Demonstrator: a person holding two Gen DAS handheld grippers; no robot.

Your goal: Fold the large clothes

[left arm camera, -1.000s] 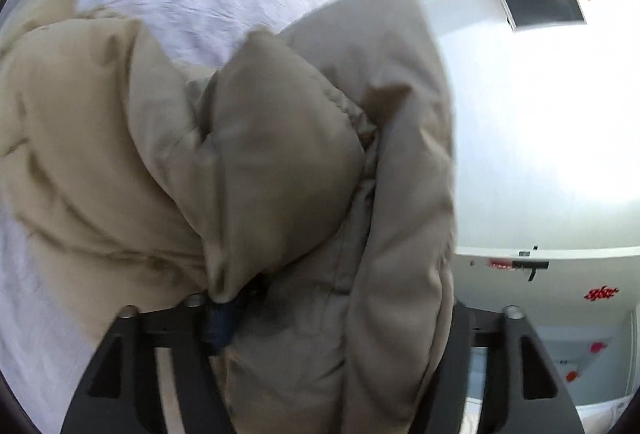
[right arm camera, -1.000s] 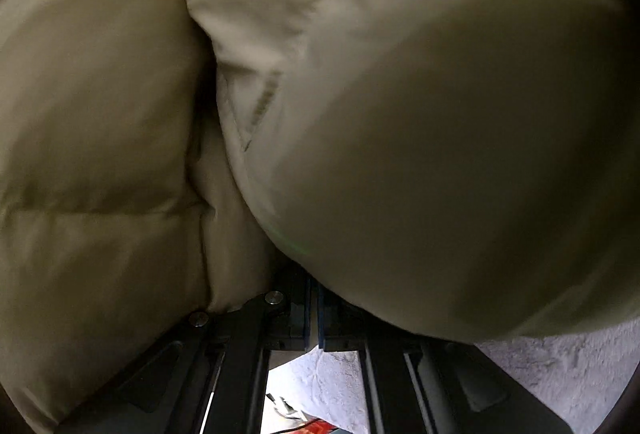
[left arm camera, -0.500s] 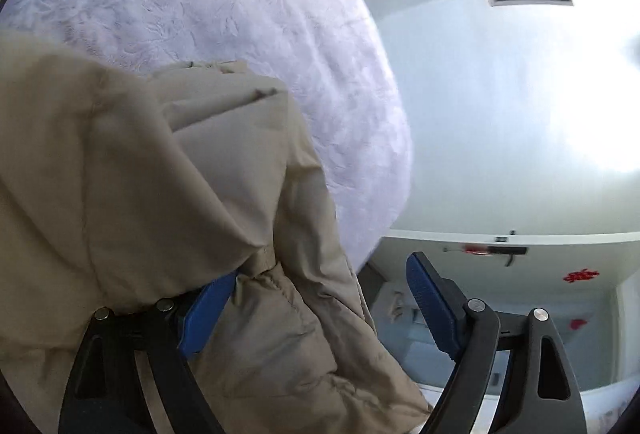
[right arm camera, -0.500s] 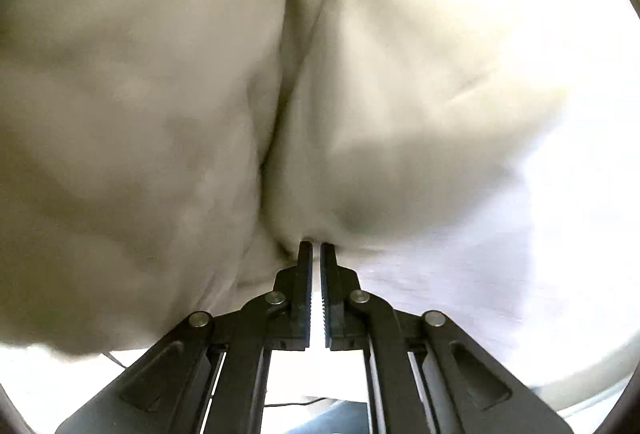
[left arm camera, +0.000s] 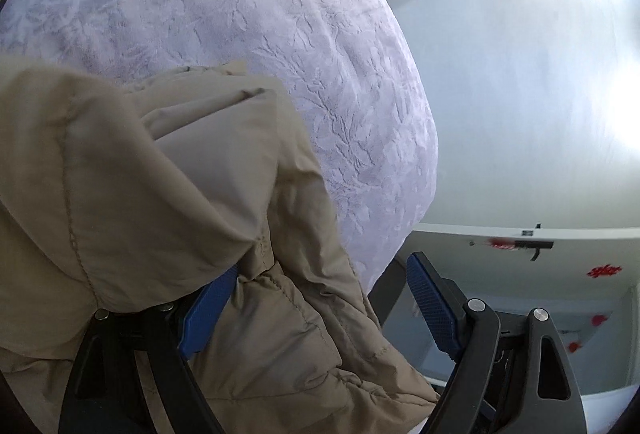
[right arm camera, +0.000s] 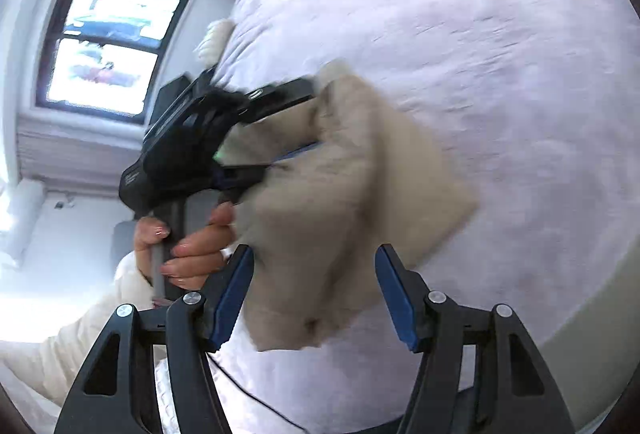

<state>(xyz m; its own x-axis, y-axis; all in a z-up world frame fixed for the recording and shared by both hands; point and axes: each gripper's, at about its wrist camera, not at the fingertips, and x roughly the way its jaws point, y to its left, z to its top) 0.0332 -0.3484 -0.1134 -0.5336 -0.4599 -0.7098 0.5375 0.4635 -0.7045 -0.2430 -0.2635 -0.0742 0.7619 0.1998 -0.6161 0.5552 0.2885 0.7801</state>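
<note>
Matt quilted jacket (left arm camera: 168, 194), embossed bedspread (left arm camera: 260, 14)

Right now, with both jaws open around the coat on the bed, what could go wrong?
1. The coat is draped over the left gripper; pulling back could drag the fold open.
2. The bundle lies near the edge of the bed and could slide off.
3. The right gripper holds nothing to steady it.

No text, label, brand or number can be read in either view. In the left wrist view, the red marks on the white cabinet (left arm camera: 520, 274) are too blurred and small to tell whether they are writing or ornament. In the right wrist view, a pale patch of print on the black body of the left gripper (right arm camera: 296, 122) is too small and smeared to make out.
</note>
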